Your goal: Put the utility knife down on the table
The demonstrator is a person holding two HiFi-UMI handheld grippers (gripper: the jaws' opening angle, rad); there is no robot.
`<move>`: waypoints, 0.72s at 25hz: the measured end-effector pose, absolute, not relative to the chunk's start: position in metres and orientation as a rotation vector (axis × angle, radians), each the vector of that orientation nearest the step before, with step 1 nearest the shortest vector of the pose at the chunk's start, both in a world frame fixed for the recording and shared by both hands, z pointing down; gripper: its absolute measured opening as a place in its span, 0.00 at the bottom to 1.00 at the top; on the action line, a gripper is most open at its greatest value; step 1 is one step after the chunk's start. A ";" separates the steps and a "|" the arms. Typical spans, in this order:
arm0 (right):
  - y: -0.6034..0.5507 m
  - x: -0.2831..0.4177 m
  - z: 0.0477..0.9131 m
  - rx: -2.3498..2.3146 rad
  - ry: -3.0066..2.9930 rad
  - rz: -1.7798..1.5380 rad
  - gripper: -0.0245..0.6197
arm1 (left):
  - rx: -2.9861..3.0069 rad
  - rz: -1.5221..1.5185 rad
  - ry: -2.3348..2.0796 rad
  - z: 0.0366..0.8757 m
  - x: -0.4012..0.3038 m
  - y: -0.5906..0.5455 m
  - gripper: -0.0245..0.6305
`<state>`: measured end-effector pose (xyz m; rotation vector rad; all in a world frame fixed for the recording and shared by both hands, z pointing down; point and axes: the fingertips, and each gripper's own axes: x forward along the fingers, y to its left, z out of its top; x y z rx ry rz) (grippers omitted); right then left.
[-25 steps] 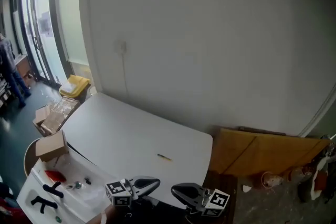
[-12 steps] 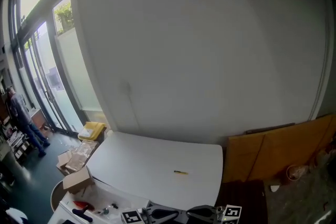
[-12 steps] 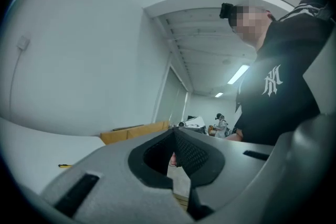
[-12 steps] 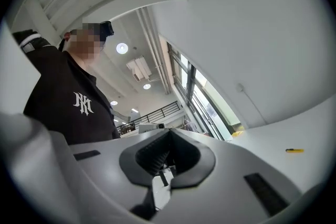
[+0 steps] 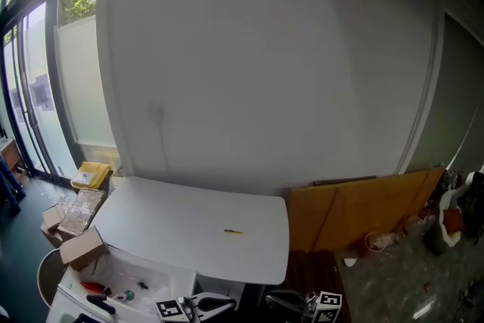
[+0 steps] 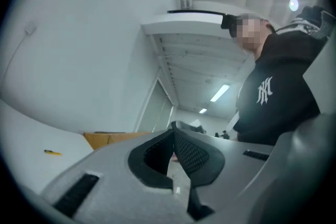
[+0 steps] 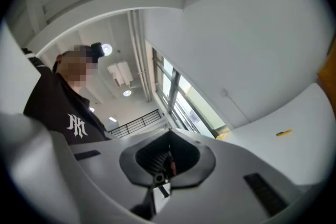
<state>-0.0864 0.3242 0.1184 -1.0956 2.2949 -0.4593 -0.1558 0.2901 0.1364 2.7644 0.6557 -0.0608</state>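
Utility knife (image 5: 234,231) farther left than before, on white table (image 5: 151,212) against wall (image 5: 265,72)

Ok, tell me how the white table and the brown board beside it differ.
The table is white and lies flat; the board is brown and stands on edge against the wall. The table carries the yellow utility knife; the board carries nothing. Both sit along that white wall.
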 end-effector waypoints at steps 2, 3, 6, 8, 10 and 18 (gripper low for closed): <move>0.334 -0.101 0.117 -1.109 2.253 -0.462 0.05 | 2.769 0.039 0.621 0.163 -0.173 0.295 0.04; 0.340 -0.108 0.116 -1.118 2.252 -0.464 0.05 | 2.757 0.075 0.627 0.171 -0.179 0.301 0.04; 0.353 -0.127 0.122 -1.150 2.314 -0.500 0.05 | 2.735 0.086 0.677 0.173 -0.188 0.322 0.04; 0.359 -0.135 0.125 -1.144 2.360 -0.512 0.05 | 2.756 0.060 0.685 0.164 -0.189 0.334 0.04; 0.359 -0.136 0.123 -1.150 2.353 -0.496 0.05 | 2.790 0.051 0.659 0.157 -0.190 0.339 0.04; 0.372 -0.109 0.116 -1.307 2.277 -0.370 0.04 | 2.838 0.053 0.534 0.147 -0.188 0.347 0.04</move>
